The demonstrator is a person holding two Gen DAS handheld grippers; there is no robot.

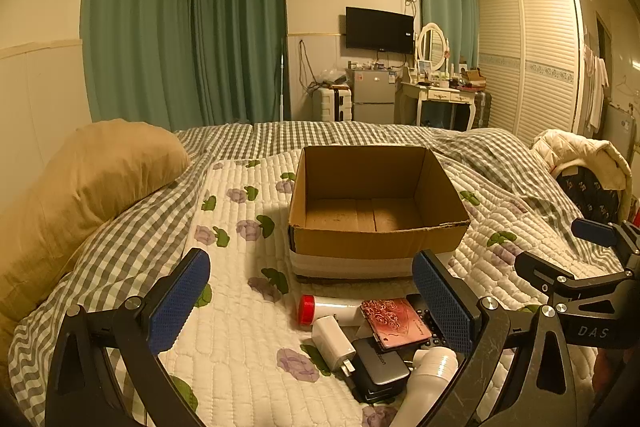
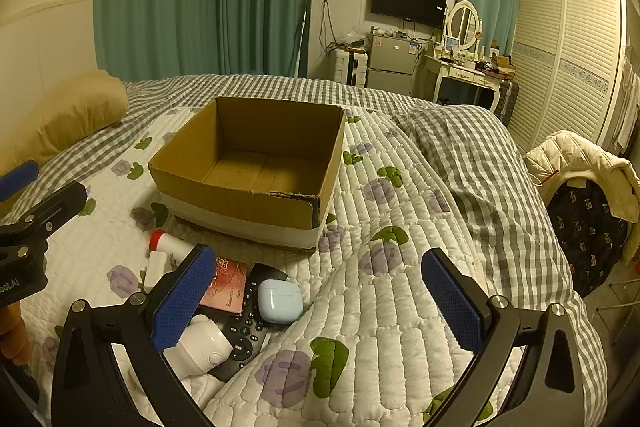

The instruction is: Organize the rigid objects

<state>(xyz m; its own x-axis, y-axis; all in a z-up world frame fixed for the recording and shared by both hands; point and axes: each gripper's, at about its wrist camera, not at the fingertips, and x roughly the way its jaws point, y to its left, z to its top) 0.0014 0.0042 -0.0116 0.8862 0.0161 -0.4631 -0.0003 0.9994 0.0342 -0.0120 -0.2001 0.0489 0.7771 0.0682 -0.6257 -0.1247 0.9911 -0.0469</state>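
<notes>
While both of our grippers hang above the quilted bedspread [image 2: 400, 163], nothing sits between either pair of blue pads. Our left gripper [image 1: 311, 301] has its fingers spread wide, and the pile of small things lies between and just below them: a white tube with a red cap [image 1: 332, 310] nearest the fingertips, a white charger plug [image 1: 333, 343] toward the wrist from it, a pink patterned case [image 1: 394, 323] close against the inner side of the right finger, a dark power bank [image 1: 380, 367] under that case, and a white bottle [image 1: 428, 379] lowest in view. Ahead of the fingertips stands the open cardboard box [image 1: 376, 203] — its bottom bare. Our right gripper [image 2: 318, 293] is likewise spread wide; the same pile sits by its left finger, where we see a pale blue earbud case [image 2: 280, 301] resting on a black remote [image 2: 246, 331], just inside that finger. The box lies beyond the left fingertip, well apart from it. A tan pillow [image 1: 96, 187] lies far outside the left gripper's left finger.
</notes>
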